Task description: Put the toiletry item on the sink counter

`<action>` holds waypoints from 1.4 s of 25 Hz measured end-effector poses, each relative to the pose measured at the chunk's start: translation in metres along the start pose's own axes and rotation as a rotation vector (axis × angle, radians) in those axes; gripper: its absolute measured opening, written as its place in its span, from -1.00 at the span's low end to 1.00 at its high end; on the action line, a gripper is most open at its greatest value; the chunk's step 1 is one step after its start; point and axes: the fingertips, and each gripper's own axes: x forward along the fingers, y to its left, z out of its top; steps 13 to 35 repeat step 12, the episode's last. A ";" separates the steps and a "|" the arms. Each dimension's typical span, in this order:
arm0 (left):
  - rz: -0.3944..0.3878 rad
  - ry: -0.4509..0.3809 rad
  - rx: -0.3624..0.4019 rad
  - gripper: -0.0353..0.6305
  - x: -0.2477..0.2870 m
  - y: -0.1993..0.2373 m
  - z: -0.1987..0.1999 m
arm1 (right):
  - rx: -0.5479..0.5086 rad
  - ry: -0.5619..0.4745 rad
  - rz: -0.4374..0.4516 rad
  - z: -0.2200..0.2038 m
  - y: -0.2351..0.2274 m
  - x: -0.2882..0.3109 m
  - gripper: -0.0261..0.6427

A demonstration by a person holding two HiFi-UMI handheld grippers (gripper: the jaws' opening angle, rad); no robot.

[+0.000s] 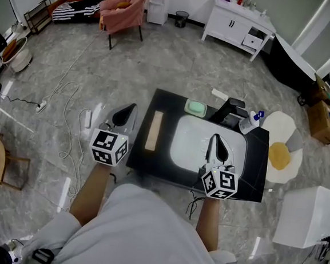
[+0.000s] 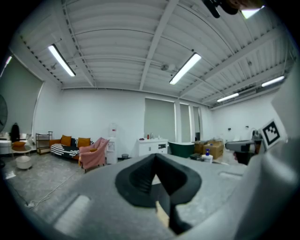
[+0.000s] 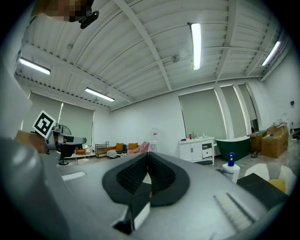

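- My left tongs (image 1: pixel 129 109) are clenched tip to tip with nothing in them. They hover just off the front left corner of the bench (image 1: pixel 168 109).
- My right tongs (image 1: pixel 216 140) are likewise pressed shut and empty, poised over the near side of the white basin (image 1: pixel 190 142).
- The only toiletry item I can pick out is the pump bottle (image 1: pixel 249 122) with a blue cap. It stands upright on the bench at the far right corner, just beside the black faucet (image 1: pixel 231 108), and neither tool touches it.
- A green soap dish (image 1: pixel 196 107) sits behind the basin, and a wooden strip (image 1: pixel 153 130) lies on the bench left of the basin.
- My reading is that no carrying step is in hand. Either the bottle counts as already placed, or I am at rest between steps.
- If the bottle is to be moved, the right tongs are nearer. I would have to release them, reach past the basin and faucet, and close on the bottle's body below the pump.
- I judge the faucet crowds that approach, so coming in from the right edge looks safer.
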 end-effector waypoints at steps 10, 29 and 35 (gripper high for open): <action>-0.004 -0.040 0.001 -0.90 -0.002 0.001 0.013 | -0.006 -0.003 -0.008 0.002 -0.001 -0.001 -0.91; -0.006 -0.043 -0.003 -0.90 -0.002 0.001 0.013 | -0.008 -0.004 -0.009 0.002 -0.002 -0.002 -0.91; -0.006 -0.043 -0.003 -0.90 -0.002 0.001 0.013 | -0.008 -0.004 -0.009 0.002 -0.002 -0.002 -0.91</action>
